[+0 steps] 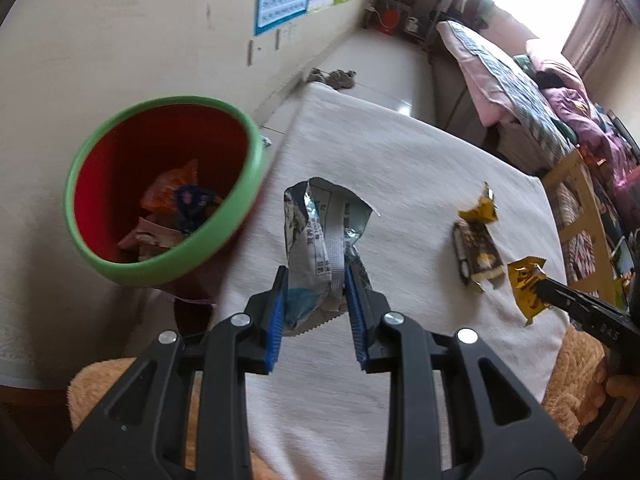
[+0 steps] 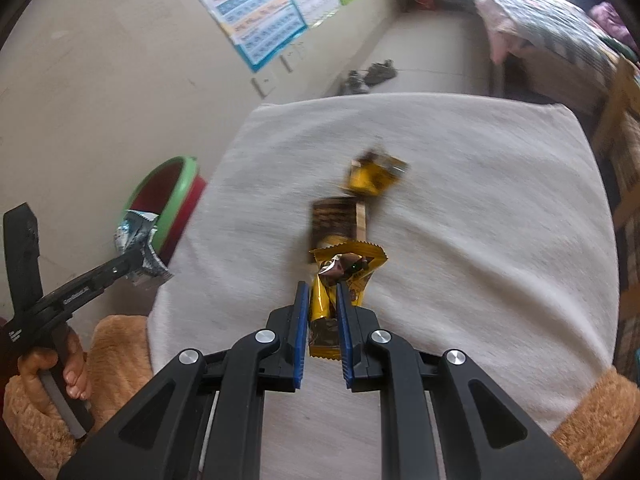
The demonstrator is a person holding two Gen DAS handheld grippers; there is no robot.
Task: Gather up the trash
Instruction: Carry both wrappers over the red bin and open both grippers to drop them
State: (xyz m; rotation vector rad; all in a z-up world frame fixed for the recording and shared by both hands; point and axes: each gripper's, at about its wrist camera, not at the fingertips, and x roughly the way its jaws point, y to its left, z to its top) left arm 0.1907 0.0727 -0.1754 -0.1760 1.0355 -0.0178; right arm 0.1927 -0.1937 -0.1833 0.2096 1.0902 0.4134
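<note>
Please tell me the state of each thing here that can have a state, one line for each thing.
Left tongs: shut on the silver wrapper.
Silver wrapper: torn open, crumpled, held above the table.
Right tongs: shut on the yellow wrapper.
Yellow wrapper: torn open, held up.
Green-rimmed bin: open, with wrappers inside.
Brown wrapper: lying on the white table.
Small yellow wrapper: lying beside the brown one.

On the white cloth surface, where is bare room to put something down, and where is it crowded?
The white cloth surface is bare along its far edge and on the whole side right of the yellow foil wrapper and brown snack packet. That middle strip is crowded. The green-rimmed red bin already holds wrappers.
</note>
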